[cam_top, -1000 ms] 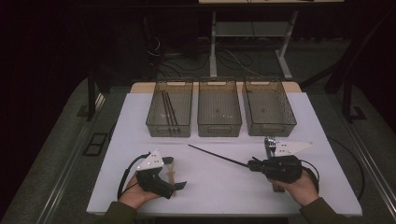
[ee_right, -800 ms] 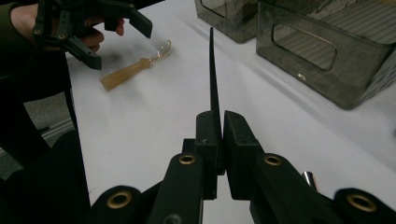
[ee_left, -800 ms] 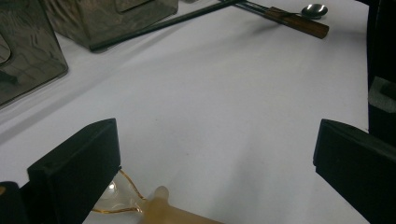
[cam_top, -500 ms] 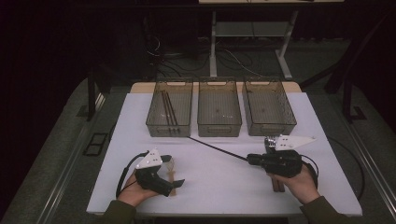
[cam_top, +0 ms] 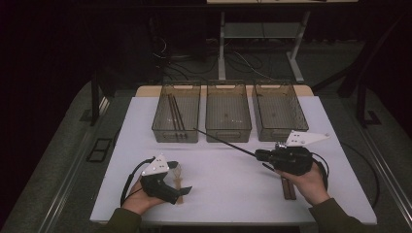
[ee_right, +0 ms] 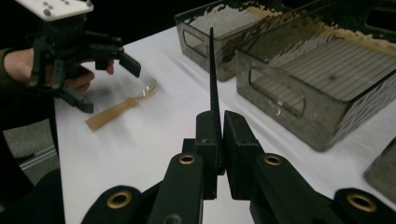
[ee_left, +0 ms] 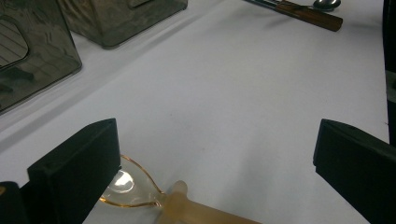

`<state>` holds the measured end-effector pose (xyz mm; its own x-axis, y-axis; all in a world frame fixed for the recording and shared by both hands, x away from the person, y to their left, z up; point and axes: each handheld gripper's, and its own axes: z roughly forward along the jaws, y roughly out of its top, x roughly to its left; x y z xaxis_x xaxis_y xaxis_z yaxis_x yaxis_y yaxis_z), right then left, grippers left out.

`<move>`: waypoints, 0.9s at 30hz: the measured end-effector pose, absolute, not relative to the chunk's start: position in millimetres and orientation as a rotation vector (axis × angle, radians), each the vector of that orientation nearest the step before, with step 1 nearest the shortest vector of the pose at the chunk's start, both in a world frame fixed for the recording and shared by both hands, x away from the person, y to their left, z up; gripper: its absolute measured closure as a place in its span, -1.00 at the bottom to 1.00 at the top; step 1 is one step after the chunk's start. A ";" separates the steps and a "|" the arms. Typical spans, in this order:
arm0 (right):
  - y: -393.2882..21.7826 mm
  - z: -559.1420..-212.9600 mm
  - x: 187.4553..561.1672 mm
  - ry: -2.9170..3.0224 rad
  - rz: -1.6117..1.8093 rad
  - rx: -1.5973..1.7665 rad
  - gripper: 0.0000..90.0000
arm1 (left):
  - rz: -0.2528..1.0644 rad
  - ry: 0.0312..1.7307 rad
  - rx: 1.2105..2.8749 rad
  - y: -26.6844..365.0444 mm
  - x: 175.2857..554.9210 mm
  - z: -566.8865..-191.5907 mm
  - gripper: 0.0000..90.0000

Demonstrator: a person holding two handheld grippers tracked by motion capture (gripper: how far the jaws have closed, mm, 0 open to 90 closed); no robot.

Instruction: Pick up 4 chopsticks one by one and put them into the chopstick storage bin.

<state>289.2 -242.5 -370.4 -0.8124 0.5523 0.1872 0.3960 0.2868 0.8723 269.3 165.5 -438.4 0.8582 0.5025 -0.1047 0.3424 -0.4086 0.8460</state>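
On the white tabletop (cam_top: 233, 184) in the high view, three smoky transparent bins stand in a row at the far side: the left bin (cam_top: 176, 118) has some dark chopsticks (cam_top: 174, 114) lying in it, the middle bin (cam_top: 228, 114) and the right bin (cam_top: 280, 112) look bare. The right claw (cam_top: 260, 155) is in the person's right hand (cam_top: 306, 180) and is clamped on one black chopstick (cam_top: 224, 143), which is held above the tabletop and points to the far left, with its tip just before the gap between the left and the middle bin. Near the right hand, on the tabletop, lies a brown-handled utensil (cam_top: 288, 188), partly hidden. The left claw (cam_top: 180, 192) is in the left hand (cam_top: 141, 199) close to the near edge, and a pale amber plastic spoon (cam_top: 177, 174) lies just beside it. In the left gripper view, the two black jaws stand wide apart with nothing pressed between them; the amber spoon (ee_left: 140, 191) lies on the tabletop at the bottom, its clear bowl just beside the left jaw. Far off at the top lies the brown handle (ee_left: 310, 15) with a metal spoon bowl (ee_left: 327, 4) next to it. In the right gripper view, the jaws are together on the black chopstick (ee_right: 213, 74), which rises straight from them toward the bins (ee_right: 317, 79). At the left of this view the other hand holds the left claw (ee_right: 105, 77) with its jaws apart over the amber spoon (ee_right: 122, 107).
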 end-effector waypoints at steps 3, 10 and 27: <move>-238.8 -368.2 294.9 2.384 1.551 0.897 0.89 | 0.201 0.618 2.036 165.3 268.9 -438.3 -1.00; -227.1 -365.4 306.7 2.363 1.544 0.911 0.89 | 0.201 0.614 2.041 165.4 268.8 -438.1 -1.00; -196.9 -357.8 329.6 2.325 1.506 0.949 0.88 | 0.200 0.607 2.040 165.2 268.8 -437.7 -1.00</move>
<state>329.6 -196.9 -357.8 -0.7696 0.6178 0.1612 0.3996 0.2691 0.8763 268.8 165.2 -437.7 0.8626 0.4954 -0.1026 0.3377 -0.4129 0.8458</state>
